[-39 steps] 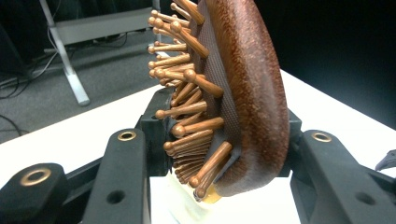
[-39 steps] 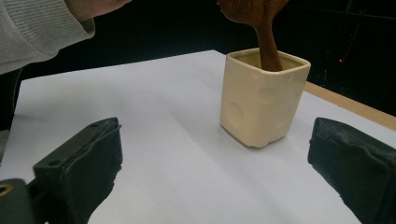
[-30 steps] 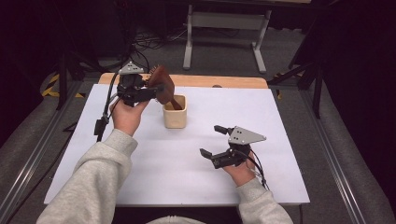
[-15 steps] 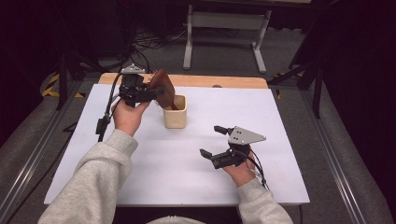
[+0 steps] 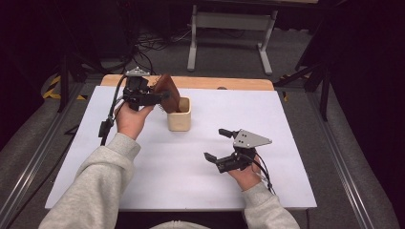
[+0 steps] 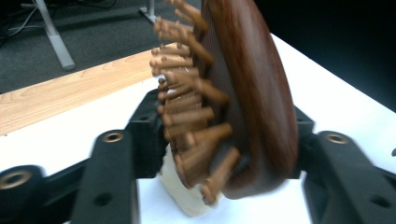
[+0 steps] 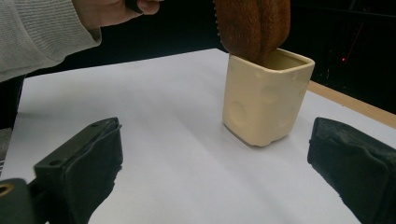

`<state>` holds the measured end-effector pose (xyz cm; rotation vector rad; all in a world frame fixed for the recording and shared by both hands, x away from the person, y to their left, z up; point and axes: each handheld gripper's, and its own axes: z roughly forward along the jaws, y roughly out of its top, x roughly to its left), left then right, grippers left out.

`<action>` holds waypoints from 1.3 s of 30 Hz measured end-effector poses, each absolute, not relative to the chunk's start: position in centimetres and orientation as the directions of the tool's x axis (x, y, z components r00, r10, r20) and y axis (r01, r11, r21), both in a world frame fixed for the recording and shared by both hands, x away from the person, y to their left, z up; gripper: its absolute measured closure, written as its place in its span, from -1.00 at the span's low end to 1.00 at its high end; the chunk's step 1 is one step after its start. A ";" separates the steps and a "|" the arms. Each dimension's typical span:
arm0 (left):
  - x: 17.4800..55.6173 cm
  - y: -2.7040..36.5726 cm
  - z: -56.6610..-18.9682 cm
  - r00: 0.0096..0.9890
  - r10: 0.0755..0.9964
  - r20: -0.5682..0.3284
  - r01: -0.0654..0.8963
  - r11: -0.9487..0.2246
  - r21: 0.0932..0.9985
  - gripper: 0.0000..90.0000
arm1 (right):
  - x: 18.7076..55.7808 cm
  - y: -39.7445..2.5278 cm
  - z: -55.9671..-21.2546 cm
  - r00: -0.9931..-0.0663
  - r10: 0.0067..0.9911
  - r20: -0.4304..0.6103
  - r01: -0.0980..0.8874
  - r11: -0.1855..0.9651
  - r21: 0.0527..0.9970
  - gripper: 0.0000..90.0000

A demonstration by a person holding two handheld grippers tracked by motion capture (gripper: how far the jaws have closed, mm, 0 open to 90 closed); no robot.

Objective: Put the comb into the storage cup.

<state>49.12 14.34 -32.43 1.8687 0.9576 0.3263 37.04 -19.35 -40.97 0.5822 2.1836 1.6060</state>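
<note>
The left gripper (image 5: pixel 160 97) is clenched on a brown wooden brush (image 5: pixel 168 93). In the left gripper view the two black jaws press the brush (image 6: pixel 243 107) from both sides, one on the side of the wooden pins and one on the smooth back. The brush stands nearly upright between the jaws, with the pins pointing to the left of that view. Below the jaws is a cream cup (image 6: pixel 180 196), and the lower end of the brush is in front of it there.

In the high view the cup (image 5: pixel 179 115) is just beside the left gripper, on its right and a little nearer to the person. The brush leans above the cup's opening. In the right gripper view the lower end of the brush (image 7: pixel 252 28) goes down behind the cup's near rim (image 7: pixel 266 100), so it seems to be inside the opening; I cannot tell if it touches the cup.

The right gripper (image 5: pixel 220 144) is released: its jaws stand wide apart and nothing is between them. It hovers low over the white table (image 5: pixel 286 124), well apart from the cup, which is ahead of its jaws and slightly to the right in its own view.
</note>
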 end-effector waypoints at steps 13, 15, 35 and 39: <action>48.1 16.0 -32.3 0.686 0.710 -0.162 0.385 -0.165 0.908 -0.93 | 37.1 -19.5 -40.9 -0.846 0.531 -0.047 0.113 0.265 0.957 -0.91; 47.3 16.3 -31.8 0.682 0.723 -0.110 0.341 -0.180 0.923 -0.99 | 37.1 -19.5 -40.9 -0.846 0.531 -0.045 0.113 0.261 0.959 -0.91; 41.0 19.0 -31.6 0.784 0.621 0.019 0.148 -0.217 0.965 -0.99 | 36.9 -21.3 -39.2 -0.830 0.553 -0.072 0.085 0.253 0.964 -0.92; 39.6 19.9 -32.4 0.792 0.609 0.033 0.127 -0.217 0.968 -0.99 | 36.7 -21.7 -39.1 -0.829 0.555 -0.077 0.085 0.261 0.962 -0.92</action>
